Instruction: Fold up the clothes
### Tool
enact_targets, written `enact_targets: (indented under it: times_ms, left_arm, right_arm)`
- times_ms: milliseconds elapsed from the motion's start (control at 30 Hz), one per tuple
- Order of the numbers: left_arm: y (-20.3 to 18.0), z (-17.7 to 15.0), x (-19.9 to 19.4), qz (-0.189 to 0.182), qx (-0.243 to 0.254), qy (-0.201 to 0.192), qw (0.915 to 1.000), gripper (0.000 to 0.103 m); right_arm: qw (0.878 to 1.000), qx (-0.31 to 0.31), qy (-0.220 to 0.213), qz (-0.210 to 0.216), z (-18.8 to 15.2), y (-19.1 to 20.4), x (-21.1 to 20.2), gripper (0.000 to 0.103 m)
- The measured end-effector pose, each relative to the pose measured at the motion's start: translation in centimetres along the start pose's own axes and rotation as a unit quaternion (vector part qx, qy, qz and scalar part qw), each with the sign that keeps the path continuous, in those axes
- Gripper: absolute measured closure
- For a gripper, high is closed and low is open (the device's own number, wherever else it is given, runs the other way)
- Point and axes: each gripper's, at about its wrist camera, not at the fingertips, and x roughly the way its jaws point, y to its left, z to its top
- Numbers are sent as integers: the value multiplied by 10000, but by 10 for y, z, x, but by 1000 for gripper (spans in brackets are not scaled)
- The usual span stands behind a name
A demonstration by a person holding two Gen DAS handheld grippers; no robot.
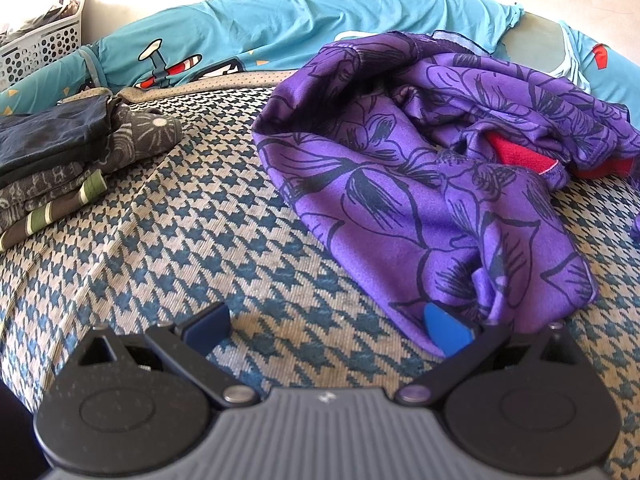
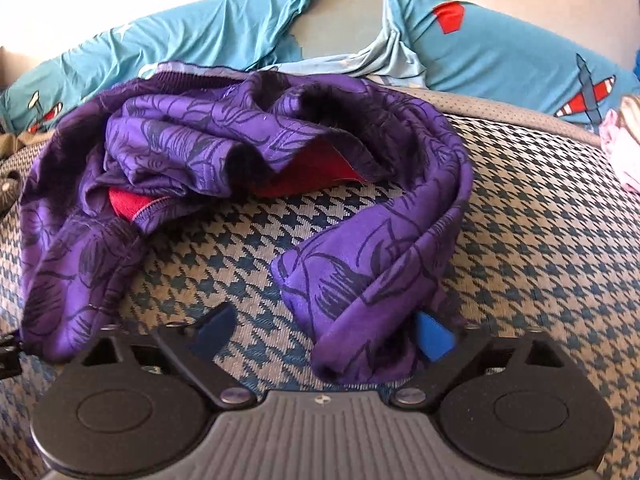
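A crumpled purple garment (image 1: 400,184) with dark flower outlines and a red lining (image 1: 516,152) lies on the houndstooth cover (image 1: 192,240). My left gripper (image 1: 326,328) is open just before its near corner. The hem drapes over the tip of the right blue pad (image 1: 444,332), and the left pad is bare. In the right wrist view the same garment (image 2: 200,140) curls round, and one rolled end (image 2: 360,300) reaches down between my right gripper's (image 2: 323,334) fingers. That end rests against the right blue pad (image 2: 434,338). The left pad (image 2: 212,332) stands clear of it, so the jaws are open.
A stack of folded dark patterned clothes (image 1: 52,168) sits at the left. A white perforated basket (image 1: 36,48) stands behind it. A teal sheet with aeroplane prints (image 1: 260,20) is bunched along the back. A pink cloth (image 2: 624,148) lies at the far right.
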Motion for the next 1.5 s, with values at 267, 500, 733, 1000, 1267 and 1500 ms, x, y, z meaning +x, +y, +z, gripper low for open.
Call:
enact_targets:
  times_ms: [267,500,733,1000,1267,1500]
  left_arm:
    - [0,0,-1,31,-35,16,10000,0]
    - [-1,0,0,60,-71,41,9999,0]
    - [-2,0,-1,82,-81,49,9999,0]
    - [-3,0,0,103,-89,44,9999,0]
    - [-4,1,1,114,-109,64,9999,0]
    - [-4,3,2,104,-135,114,9998,0]
  right_arm:
    - [9983,585,12,9,11,-26,9,74]
    - [9925,1118,-336,-354,22,-52,5,86]
    - [9767,1550,-1032,-1066,41,-87,-3,88]
    - [9460,2102,-1801,-1686,57,-125,-11,89]
    - [9277,2474,-2290,-1606,67,-149,-9,87]
    - [8981,3309,-2177,-1909,61,-177,-9,62]
